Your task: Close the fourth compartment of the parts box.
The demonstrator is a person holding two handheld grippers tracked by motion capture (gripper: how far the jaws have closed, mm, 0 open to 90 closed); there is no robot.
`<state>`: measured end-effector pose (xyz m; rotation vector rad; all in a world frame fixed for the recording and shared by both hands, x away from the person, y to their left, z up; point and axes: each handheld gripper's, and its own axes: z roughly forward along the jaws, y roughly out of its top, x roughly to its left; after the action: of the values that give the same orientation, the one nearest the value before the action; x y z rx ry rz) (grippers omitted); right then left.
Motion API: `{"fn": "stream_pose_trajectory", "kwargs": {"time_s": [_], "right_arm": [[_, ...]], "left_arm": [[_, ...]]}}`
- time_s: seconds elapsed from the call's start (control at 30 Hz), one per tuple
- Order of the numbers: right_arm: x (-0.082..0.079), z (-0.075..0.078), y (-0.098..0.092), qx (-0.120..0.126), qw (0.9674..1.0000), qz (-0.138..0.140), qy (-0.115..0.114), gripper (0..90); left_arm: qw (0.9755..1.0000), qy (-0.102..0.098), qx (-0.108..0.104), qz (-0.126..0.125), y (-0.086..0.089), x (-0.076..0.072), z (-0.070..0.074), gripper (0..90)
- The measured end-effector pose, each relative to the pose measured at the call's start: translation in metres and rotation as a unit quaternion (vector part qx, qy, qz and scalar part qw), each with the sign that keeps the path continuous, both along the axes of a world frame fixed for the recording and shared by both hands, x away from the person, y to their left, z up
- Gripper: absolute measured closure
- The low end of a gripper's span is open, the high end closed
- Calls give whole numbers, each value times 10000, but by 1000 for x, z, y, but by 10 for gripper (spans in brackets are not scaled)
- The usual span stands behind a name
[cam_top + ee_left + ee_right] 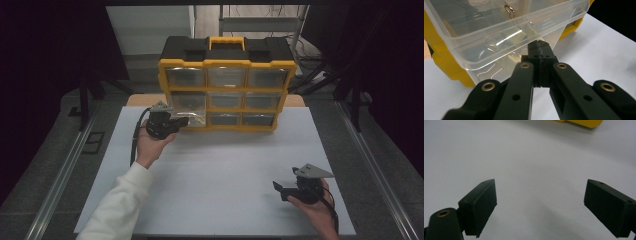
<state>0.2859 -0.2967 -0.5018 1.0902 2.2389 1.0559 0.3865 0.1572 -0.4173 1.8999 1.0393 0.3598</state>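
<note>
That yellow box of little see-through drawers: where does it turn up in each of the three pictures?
High view: the yellow drawer cabinet stands at the far middle of the white table, its lower-left clear drawer pulled out.
Left gripper view: its yellow frame sits at left, behind that drawer, with the left hand-held gripper shut at the drawer's front.
Right gripper view: a yellow corner at the top edge.
Shared landmark: the white table.

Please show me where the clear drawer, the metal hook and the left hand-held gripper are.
clear drawer (506, 32): left gripper view, front rim.
metal hook (510, 11): left gripper view, its curved loop.
left hand-held gripper (541, 50): left gripper view, closed fingertips.
</note>
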Motion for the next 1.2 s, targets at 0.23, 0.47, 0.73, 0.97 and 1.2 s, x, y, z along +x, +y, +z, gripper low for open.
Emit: {"fn": "stream_pose_trajectory", "kwargs": {"time_s": [0.23, 0.47, 0.73, 0.97, 1.2], "right_arm": [[0, 0, 1, 13, 10000, 15, -4, 117], [1, 0, 1, 17, 10000, 19, 3, 117], [2, -1, 1, 31, 10000, 18, 7, 116], [2, -1, 1, 73, 10000, 41, 18, 117], [-1, 0, 0, 96, 9999, 81, -17, 117]], "left_arm": [[9999, -41, 1, 108, -2, 6, 2, 897], [9999, -30, -40, 123, -2, 12, 2, 897], [9999, -22, -107, 116, -1, 18, 1, 897], [9998, -7, -141, 157, -1, 25, 1, 897], [9997, -22, -147, 168, -2, 28, 0, 897]]}}
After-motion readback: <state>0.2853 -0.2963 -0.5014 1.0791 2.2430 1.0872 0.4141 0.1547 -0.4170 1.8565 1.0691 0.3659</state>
